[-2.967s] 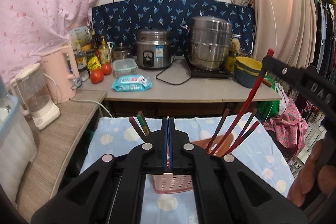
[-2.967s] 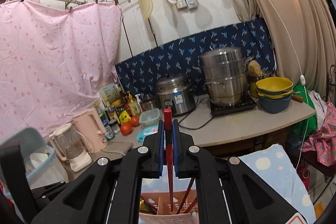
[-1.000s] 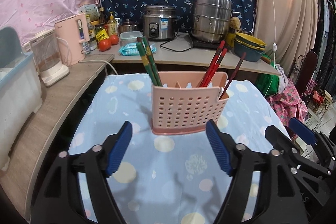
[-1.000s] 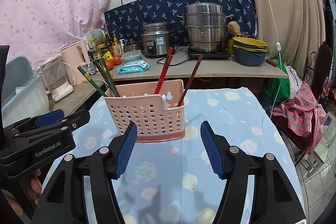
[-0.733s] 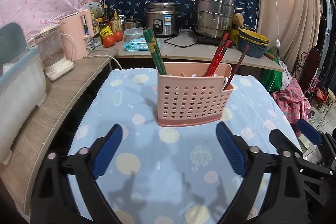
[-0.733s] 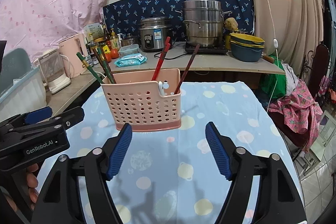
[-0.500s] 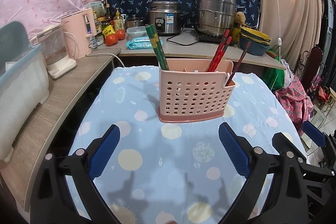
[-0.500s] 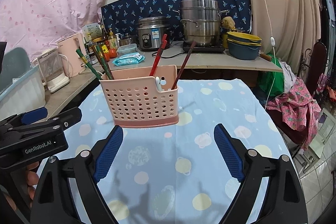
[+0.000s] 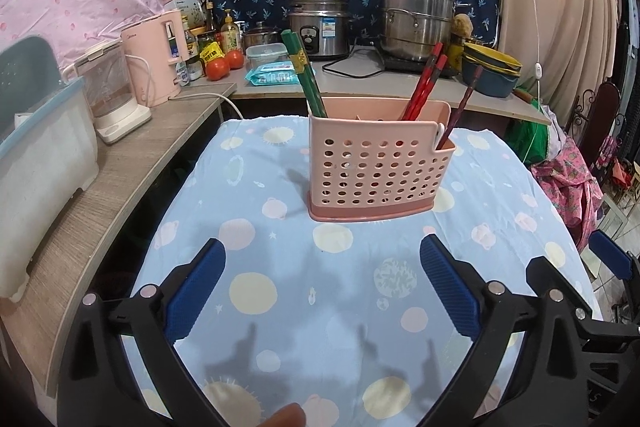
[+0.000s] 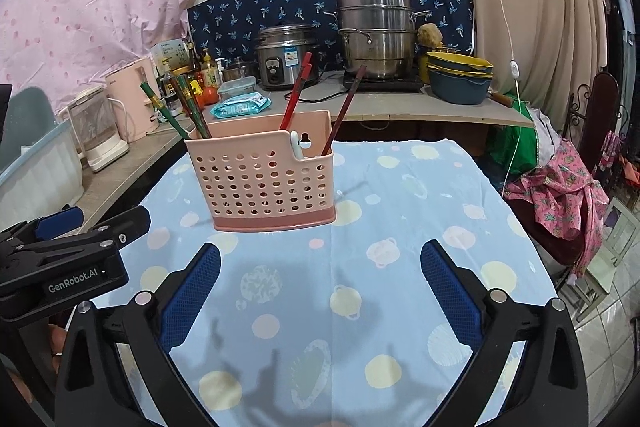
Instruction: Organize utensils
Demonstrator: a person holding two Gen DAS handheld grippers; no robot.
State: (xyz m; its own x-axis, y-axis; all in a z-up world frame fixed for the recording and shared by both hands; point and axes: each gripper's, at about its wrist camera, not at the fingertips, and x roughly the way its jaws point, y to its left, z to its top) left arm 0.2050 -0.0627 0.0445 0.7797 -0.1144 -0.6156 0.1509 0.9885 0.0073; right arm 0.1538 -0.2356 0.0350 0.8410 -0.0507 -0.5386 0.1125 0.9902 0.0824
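Pink perforated plastic utensil holder (image 9: pixel 378 171) stands upright on the surface, on a pale blue cloth (image 9: pixel 280 287) printed with planets and suns. Green chopsticks (image 9: pixel 306 77) lean out of its left end; red chopsticks (image 9: pixel 424 87) lean out right of centre; one darker chopstick (image 9: pixel 460 107) sits in the lower right-hand compartment, beside a small white item I cannot identify. Left gripper (image 9: pixel 322 291) hovers near the cloth, well short of the holder, jaws spread wide with nothing between the blue pads (image 9: pixel 192 299). Right gripper (image 10: pixel 320 291) likewise, jaws wide apart and empty, blue pads (image 10: pixel 452 291) either side of bare cloth, holder ahead and slightly left. From the right wrist view the left gripper's body shows at lower left, apart from the holder. Behind: counter with a rice cooker (image 10: pixel 286 57), stacked steel steamer pot (image 10: pixel 376 33), yellow and blue bowls (image 10: pixel 460 75), pink kettle (image 9: pixel 154 57), tomatoes (image 9: pixel 218 67).
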